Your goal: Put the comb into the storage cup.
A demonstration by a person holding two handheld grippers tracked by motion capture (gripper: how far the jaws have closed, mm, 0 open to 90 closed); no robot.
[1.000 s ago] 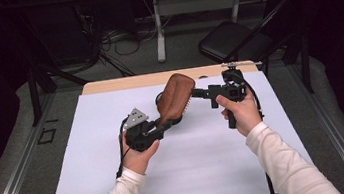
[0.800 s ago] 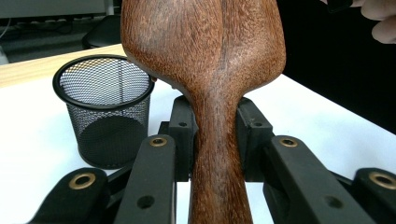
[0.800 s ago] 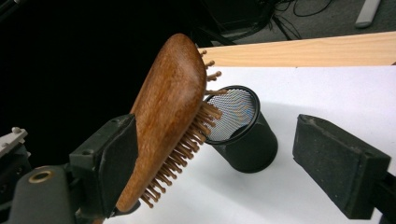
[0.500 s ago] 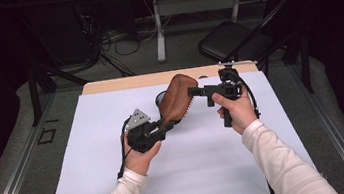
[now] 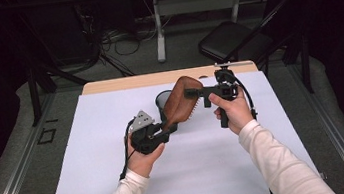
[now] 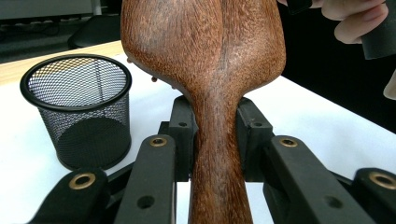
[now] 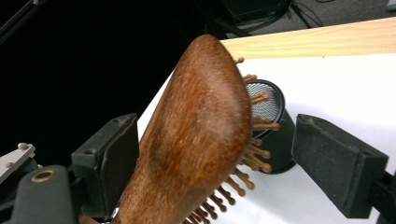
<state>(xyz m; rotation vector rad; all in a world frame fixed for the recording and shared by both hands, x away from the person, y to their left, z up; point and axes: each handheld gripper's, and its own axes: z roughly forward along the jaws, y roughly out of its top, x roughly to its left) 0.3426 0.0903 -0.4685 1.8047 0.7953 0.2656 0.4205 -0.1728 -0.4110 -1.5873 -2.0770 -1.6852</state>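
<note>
left gripper view has one wooden hairbrush (image 6: 219,93), its handle clamped between the left gripper (image 6: 215,135) jaws, head rising beyond them. in the right gripper view the right gripper (image 7: 233,163) jaws stand apart either side of the brush head, one pad just beside the back, the other clear of the bristles. one mesh cup (image 5: 164,99) sits behind the head. this looks like a handover: next the right jaws must close on the head before the left lets go, likely for the cup. two grippers, one white table (image 5: 93,168).
</note>
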